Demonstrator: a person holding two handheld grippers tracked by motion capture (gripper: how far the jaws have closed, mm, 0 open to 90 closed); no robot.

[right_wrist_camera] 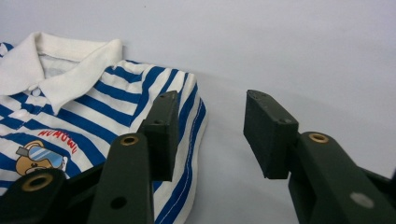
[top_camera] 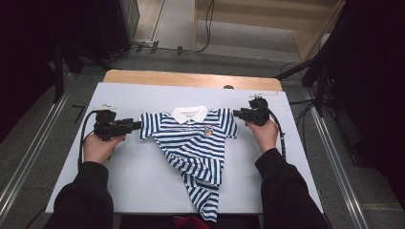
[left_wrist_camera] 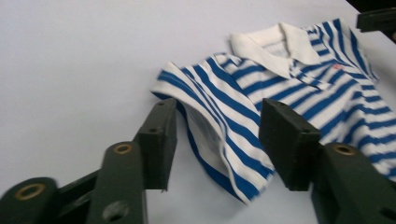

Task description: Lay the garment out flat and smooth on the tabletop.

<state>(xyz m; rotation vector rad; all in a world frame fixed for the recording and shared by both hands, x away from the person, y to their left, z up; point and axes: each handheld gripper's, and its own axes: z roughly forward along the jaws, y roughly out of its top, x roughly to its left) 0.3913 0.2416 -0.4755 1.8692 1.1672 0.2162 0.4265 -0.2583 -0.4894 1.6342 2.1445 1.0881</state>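
A blue-and-white striped polo shirt [top_camera: 196, 138] with a white collar lies face up on the white table top [top_camera: 143, 191]. Its lower part is bunched and narrow, and the hem hangs over the front edge. My left gripper [top_camera: 137, 125] is open at the shirt's left sleeve. In the left gripper view that sleeve [left_wrist_camera: 219, 121] lies between the spread jaws of this gripper [left_wrist_camera: 217, 123]. My right gripper [top_camera: 236, 113] is open at the other sleeve. Seen from the right gripper [right_wrist_camera: 210, 119], one jaw is over the sleeve's edge [right_wrist_camera: 189, 121] and the other over bare table. A bear print [right_wrist_camera: 39, 156] is on the chest.
A wooden table edge [top_camera: 191, 78] shows behind the white top. Metal rails [top_camera: 28, 152] run along both sides on the floor. Dark stands and cables [top_camera: 310, 71] are at the back right. Something red [top_camera: 188, 223] sits below the front edge.
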